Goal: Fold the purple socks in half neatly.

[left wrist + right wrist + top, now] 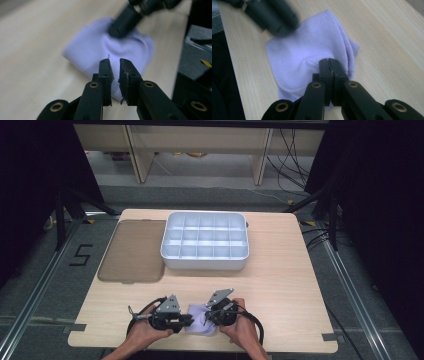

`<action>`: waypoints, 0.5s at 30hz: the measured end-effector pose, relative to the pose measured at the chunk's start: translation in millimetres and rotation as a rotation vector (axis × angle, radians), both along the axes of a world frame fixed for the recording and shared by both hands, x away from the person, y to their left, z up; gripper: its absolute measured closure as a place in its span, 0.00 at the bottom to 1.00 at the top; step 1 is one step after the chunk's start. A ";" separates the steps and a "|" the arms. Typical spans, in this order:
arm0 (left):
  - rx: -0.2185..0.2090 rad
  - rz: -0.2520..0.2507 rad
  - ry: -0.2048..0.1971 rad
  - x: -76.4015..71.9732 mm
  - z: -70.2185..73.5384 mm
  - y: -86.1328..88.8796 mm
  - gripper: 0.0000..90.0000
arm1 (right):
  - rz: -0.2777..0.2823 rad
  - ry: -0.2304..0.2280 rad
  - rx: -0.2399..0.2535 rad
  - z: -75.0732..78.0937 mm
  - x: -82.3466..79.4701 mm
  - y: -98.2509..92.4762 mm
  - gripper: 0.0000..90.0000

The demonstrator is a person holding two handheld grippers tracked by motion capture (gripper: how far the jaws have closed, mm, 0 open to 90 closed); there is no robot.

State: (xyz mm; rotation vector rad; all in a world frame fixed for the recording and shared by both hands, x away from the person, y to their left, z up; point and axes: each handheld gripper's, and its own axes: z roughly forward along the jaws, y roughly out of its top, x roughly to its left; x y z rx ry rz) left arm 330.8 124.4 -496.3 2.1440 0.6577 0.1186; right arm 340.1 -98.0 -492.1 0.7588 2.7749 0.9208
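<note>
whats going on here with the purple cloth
A person holds a gripper in each hand at the near edge of the table, both working on a small lavender cloth lying flat there. The right gripper is shut, its tips down on the cloth where the fabric puckers. The left gripper hangs over the cloth's other edge with a narrow gap between its jaws and nothing in it. Farther back sit a white divided tray and a brown lid, both untouched.

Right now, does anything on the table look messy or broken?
Nothing looks broken or spilled. The lilac cloth lies rumpled near the table's front edge, between the left gripper and the right gripper. The lid lies off, beside the white compartment tray.
</note>
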 end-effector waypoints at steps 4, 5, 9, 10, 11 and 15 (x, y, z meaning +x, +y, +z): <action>-0.025 0.025 0.004 15.9 0.2 1.6 0.88 | 0.000 -0.010 0.000 -0.5 -0.6 0.6 1.00; -0.017 0.032 0.030 23.8 -6.9 -0.1 0.88 | 0.000 -0.011 0.000 -0.8 -0.3 0.8 1.00; 0.019 0.032 0.042 26.5 -18.4 -0.7 0.89 | 0.010 -0.009 0.004 -1.3 0.4 1.2 1.00; 0.015 0.034 0.051 27.7 -18.2 1.3 0.88 | 0.015 -0.001 0.000 -0.7 0.9 0.5 1.00; 0.016 0.041 0.044 27.8 -17.5 2.6 0.88 | 0.005 0.000 -0.002 -0.4 0.3 0.2 1.00; -0.025 0.043 0.042 21.4 -10.5 4.3 0.88 | 0.001 -0.005 0.003 -1.2 0.0 0.4 1.00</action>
